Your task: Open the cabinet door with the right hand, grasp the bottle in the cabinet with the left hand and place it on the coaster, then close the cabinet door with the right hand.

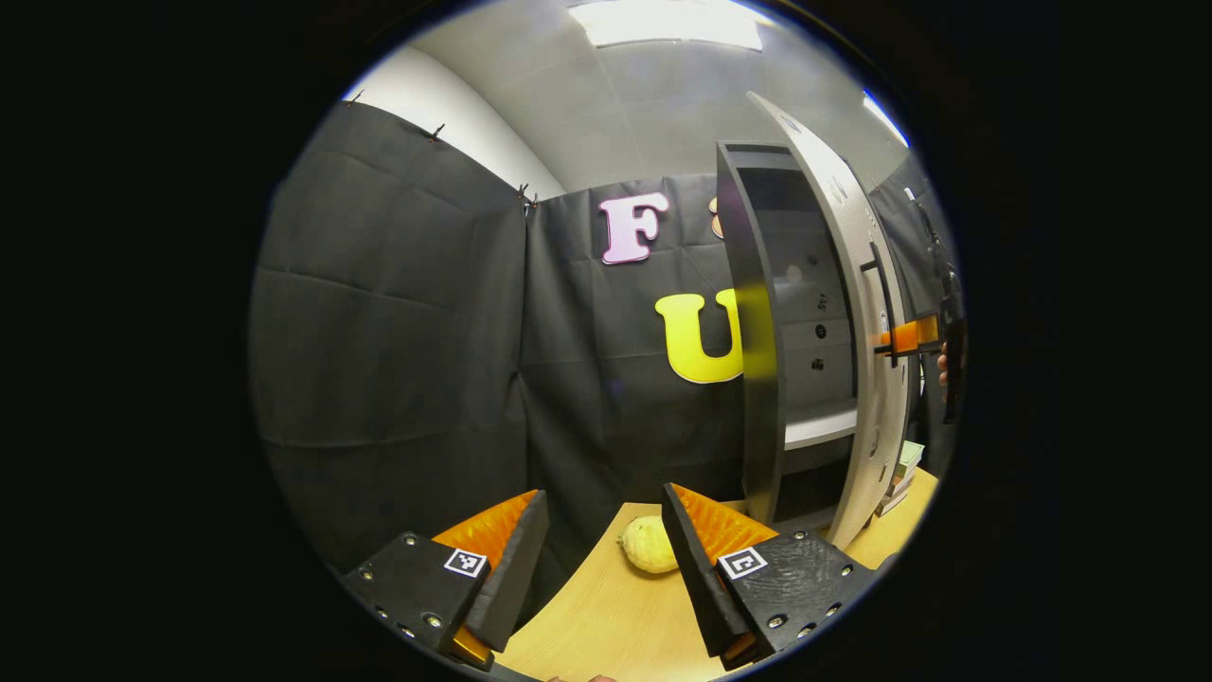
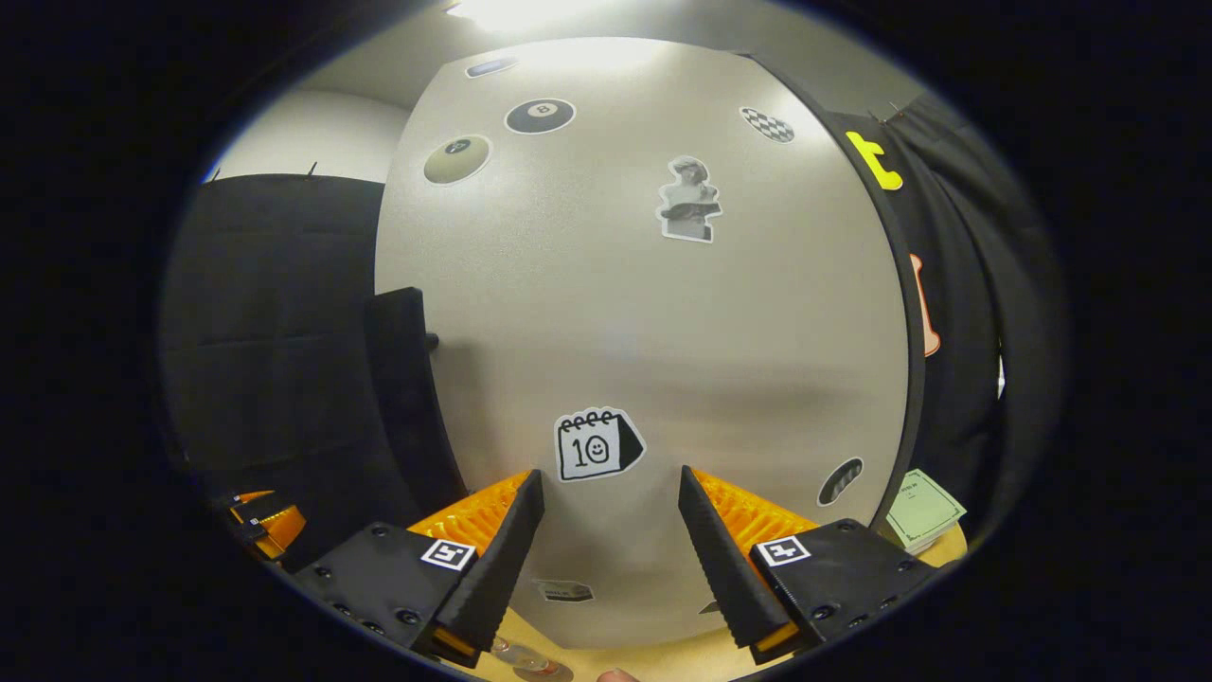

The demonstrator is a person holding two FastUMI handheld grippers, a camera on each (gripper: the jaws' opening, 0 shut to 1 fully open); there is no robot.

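Observation:
The grey cabinet [image 1: 757, 379] stands on the wooden table [image 1: 606, 616] at the right, its door [image 1: 852, 313] swung partly open and seen nearly edge-on. Inside I see a pale shelf [image 1: 819, 428] and the back wall. My left gripper [image 1: 603, 493] is open and holds nothing, low over the table and short of the cabinet. My right gripper [image 2: 609, 474] is open and close against the stickered door front [image 2: 644, 313]. The black handle [image 2: 407, 398] runs just left of its left finger, outside the gap. From the left gripper view, that right gripper [image 1: 914, 336] sits at the handle [image 1: 885, 303].
A pale yellow rounded thing [image 1: 649, 545] lies on the table between my left fingers and the cabinet. Green booklets [image 2: 923, 511] are stacked beside the cabinet's far side. A small clear glassy thing [image 2: 519, 654] sits at the table's near edge. The left gripper [image 2: 265, 526] is low left.

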